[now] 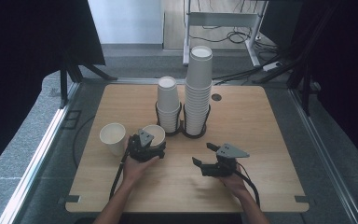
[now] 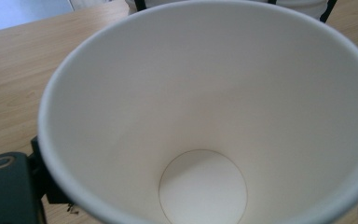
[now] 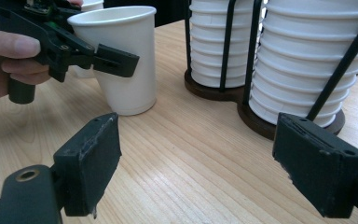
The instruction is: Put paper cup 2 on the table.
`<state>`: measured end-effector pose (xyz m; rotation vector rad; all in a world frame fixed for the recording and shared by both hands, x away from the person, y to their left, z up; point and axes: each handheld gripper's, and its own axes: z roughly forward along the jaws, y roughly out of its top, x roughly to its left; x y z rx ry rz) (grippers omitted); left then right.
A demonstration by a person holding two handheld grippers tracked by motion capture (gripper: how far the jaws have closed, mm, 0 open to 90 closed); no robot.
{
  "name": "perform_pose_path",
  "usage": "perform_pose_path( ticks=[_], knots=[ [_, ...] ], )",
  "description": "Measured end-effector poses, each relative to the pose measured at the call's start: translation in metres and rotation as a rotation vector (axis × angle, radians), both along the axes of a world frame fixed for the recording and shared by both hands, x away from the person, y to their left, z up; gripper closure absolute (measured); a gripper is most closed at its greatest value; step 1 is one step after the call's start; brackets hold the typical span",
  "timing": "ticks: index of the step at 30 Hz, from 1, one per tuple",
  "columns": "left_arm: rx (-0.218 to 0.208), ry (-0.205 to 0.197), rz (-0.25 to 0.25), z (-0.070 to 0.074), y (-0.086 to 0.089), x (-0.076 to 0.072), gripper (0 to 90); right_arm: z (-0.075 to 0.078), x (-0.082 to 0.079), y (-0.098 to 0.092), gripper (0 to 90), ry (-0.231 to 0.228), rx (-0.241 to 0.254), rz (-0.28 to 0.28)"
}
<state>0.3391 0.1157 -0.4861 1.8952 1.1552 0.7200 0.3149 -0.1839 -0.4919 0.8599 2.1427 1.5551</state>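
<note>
While left claw [image 3: 116, 60] grips cup [image 3: 121, 60] tilted on worktop [image 3: 191, 154], cup may tip if let go. Right claw [image 3: 196, 168] gapes empty, well clear.

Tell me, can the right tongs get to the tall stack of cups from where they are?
Probably yes. The right tongs are open and empty, and only bare table lies between them and the tall stack of cups. The stack's black wire holder may get in the way of a low grab.

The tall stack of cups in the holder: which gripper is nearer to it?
Right. The right gripper sits just in front of the tall stack, jaws open and empty. The left gripper is off to its left, around a single cup, beyond the short stack.
</note>
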Motion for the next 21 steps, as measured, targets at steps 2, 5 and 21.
perform_pose_path(
  ticks=[2,5,21],
  knots=[
    [-0.007,-0.006,-0.010,0.002,0.000,-0.002,5.8,0.000,-0.001,0.000,14.7,0.001,0.005,0.004],
    [0.000,-0.029,0.001,0.006,-0.002,-0.006,2.5,0.001,-0.002,0.001,14.7,-0.001,0.005,0.011],
    [-0.013,-0.088,0.020,0.029,0.005,-0.033,0.6,0.002,-0.006,0.002,14.6,-0.012,0.004,0.031]
  ],
)
